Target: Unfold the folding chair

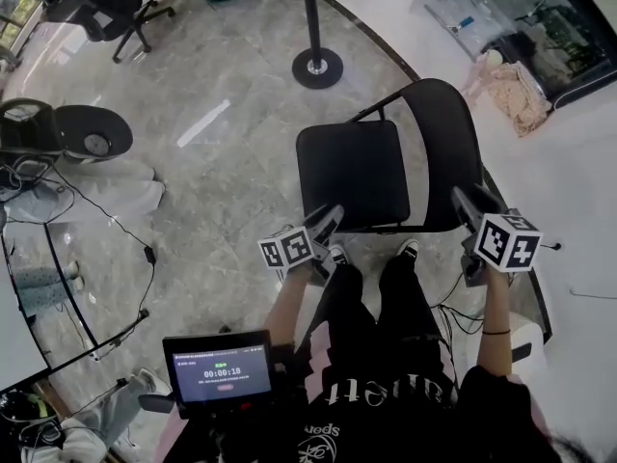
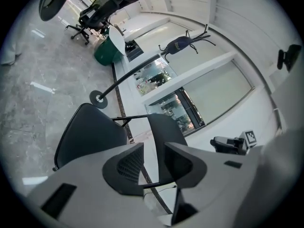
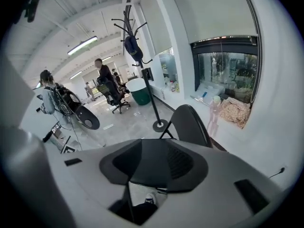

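Note:
The black folding chair stands unfolded on the grey floor, its seat (image 1: pixel 352 172) level and its curved backrest (image 1: pixel 448 133) upright on the right. My left gripper (image 1: pixel 326 222) hovers at the seat's near left corner, apart from it. In the left gripper view the left gripper (image 2: pixel 154 163) is open, and the seat (image 2: pixel 90 132) and backrest (image 2: pixel 164 132) show beyond the gap. My right gripper (image 1: pixel 468 210) hangs beside the backrest's near edge. In the right gripper view the right gripper (image 3: pixel 152 167) is open, with the backrest (image 3: pixel 190 125) showing past it.
A stanchion pole on a round base (image 1: pixel 317 68) stands just beyond the chair. An office chair (image 1: pixel 106 8) is at the far left, with cables (image 1: pixel 96 210) along the left. The person's shoes (image 1: pixel 407 249) are close under the seat's front. A cloth pile (image 1: pixel 516 95) lies at the right.

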